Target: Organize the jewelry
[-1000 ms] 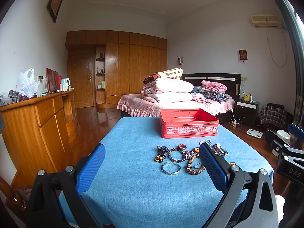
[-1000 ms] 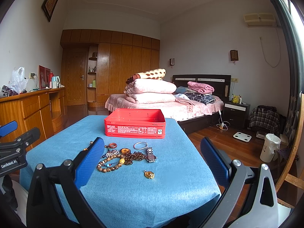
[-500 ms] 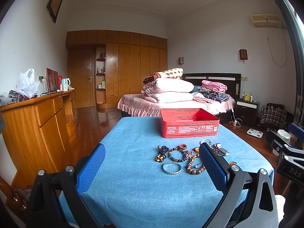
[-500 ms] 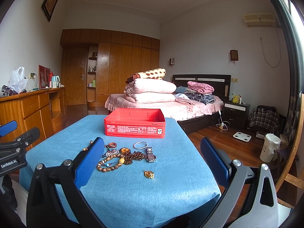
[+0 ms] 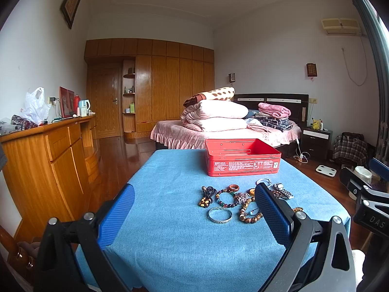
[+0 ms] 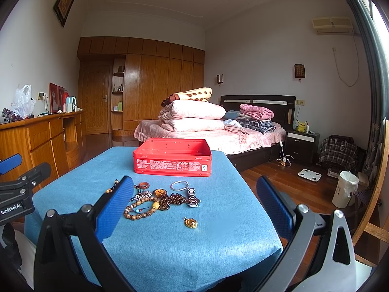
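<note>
An open red tin box (image 5: 243, 160) stands at the far side of the blue-clothed table (image 5: 170, 219); it also shows in the right wrist view (image 6: 172, 160). Jewelry lies in front of it: a silver bangle (image 5: 220, 215), beaded bracelets (image 5: 250, 214), a dark bead string (image 5: 207, 196), a watch (image 6: 192, 197), a thin silver ring bangle (image 6: 179, 185) and a gold pendant (image 6: 190, 223). My left gripper (image 5: 194, 215) is open and empty above the near table. My right gripper (image 6: 194, 211) is open and empty, held over the near edge.
A wooden sideboard (image 5: 48, 150) runs along the left wall. A bed with folded quilts (image 5: 218, 121) stands behind the table. A nightstand (image 6: 302, 143), a scale (image 6: 309, 175) and a white bin (image 6: 345, 188) are on the floor to the right.
</note>
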### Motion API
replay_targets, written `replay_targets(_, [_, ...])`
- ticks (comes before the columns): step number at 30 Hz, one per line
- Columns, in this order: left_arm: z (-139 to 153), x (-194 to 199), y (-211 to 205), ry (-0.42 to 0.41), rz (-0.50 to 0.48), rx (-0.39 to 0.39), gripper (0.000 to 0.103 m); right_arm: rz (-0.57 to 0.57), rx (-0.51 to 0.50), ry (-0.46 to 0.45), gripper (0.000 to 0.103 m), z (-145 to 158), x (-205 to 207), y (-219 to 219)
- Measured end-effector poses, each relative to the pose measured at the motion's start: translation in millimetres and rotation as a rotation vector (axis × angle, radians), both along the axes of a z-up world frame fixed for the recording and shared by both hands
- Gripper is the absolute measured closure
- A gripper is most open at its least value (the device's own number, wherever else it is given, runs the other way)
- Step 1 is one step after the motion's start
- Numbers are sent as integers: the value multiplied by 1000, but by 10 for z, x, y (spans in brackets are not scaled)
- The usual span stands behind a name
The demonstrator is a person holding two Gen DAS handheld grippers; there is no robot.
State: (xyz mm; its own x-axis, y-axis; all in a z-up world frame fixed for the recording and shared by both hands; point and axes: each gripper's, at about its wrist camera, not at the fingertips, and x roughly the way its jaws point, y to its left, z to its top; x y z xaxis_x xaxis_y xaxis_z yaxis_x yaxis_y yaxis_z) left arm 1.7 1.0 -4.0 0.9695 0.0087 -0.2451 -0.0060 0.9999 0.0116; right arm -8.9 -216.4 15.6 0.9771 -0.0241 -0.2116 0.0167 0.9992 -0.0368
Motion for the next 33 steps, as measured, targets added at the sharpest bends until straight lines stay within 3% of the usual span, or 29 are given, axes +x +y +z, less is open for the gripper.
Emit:
replay_targets(24, [-33,-12,36,14,5,-5,6,-1,4,14,5,-24,21,9])
replay_targets(33, [-102,97,65,42,7,-6,6,11,29,45,5,-119,207,-30])
